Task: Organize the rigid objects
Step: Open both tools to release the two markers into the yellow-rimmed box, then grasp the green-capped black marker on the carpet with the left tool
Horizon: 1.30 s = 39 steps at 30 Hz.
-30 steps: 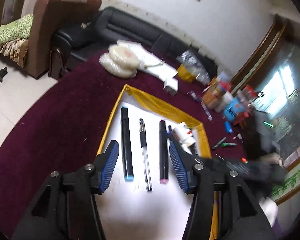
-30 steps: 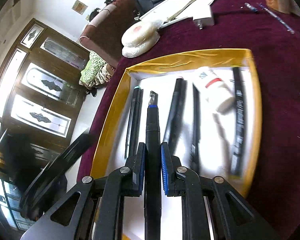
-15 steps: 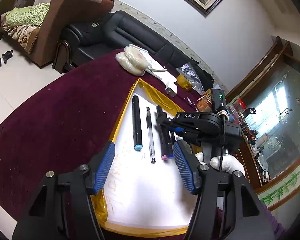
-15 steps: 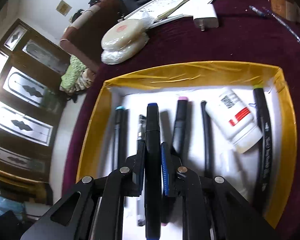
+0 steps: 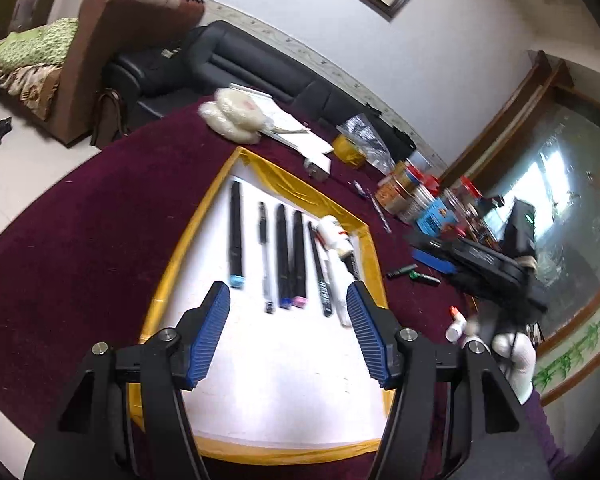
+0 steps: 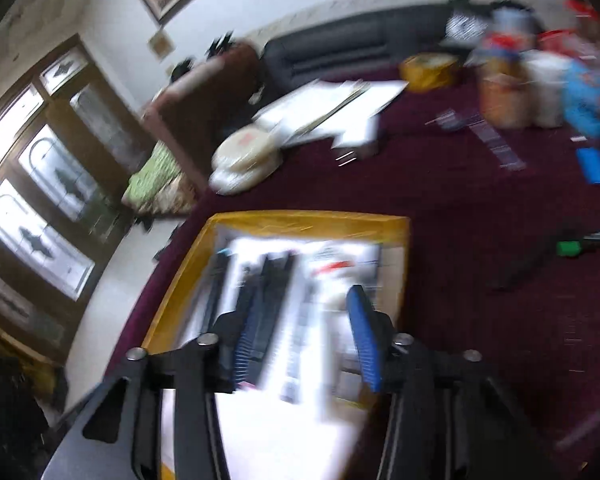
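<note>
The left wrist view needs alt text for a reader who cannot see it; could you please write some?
A yellow-edged tray on a maroon table holds a row of pens and markers between the open left gripper fingers. The right gripper hovers beside the tray.

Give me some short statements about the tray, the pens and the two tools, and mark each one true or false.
1. The pens lie side by side in the tray. True.
2. The left tool holds the cyan-tipped marker. False: its jaws are empty, the marker lies in the tray.
3. The right tool grips a pen. False: its jaws are opening, nothing between them.
4. The white bottle lies in the tray. True.
5. The green-capped pen is inside the tray. False: it lies on the maroon cloth.
</note>
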Each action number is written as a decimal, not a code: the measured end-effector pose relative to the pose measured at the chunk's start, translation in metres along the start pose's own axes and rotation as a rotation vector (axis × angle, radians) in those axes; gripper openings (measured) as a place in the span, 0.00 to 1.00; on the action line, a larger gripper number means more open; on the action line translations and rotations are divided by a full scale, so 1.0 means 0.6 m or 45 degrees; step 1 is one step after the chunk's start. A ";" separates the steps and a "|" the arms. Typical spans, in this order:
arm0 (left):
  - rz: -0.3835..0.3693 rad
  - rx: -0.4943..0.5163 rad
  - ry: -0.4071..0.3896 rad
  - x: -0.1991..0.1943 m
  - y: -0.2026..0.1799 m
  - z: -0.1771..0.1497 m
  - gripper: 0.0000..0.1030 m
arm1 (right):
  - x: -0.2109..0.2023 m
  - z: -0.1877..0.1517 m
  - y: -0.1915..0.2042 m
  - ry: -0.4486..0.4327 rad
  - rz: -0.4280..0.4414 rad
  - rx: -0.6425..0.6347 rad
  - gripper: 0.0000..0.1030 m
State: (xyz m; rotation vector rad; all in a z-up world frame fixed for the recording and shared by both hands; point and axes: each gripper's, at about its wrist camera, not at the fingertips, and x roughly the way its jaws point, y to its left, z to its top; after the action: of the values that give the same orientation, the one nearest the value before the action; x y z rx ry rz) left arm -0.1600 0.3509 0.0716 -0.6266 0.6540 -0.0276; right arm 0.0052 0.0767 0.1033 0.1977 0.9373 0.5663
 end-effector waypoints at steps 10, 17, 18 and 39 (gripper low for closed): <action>-0.065 0.137 0.163 0.062 -0.096 -0.035 0.58 | -0.205 -0.065 -0.325 -0.218 -0.405 0.374 0.45; -0.048 0.207 0.241 0.091 -0.162 -0.061 0.58 | -0.230 -0.094 -0.425 -0.286 -0.427 0.522 0.45; -0.030 0.208 0.240 0.091 -0.167 -0.062 0.58 | -0.228 -0.091 -0.430 -0.296 -0.430 0.522 0.45; -0.071 0.733 0.414 0.274 -0.468 -0.104 0.57 | -0.249 -0.107 -0.548 -0.525 -0.444 0.647 0.45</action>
State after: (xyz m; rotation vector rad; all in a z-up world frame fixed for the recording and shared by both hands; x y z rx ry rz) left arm -0.0177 0.0530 0.0962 -0.0801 0.8948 -0.3637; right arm 0.0071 -0.2845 0.0400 0.5722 0.6746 -0.0486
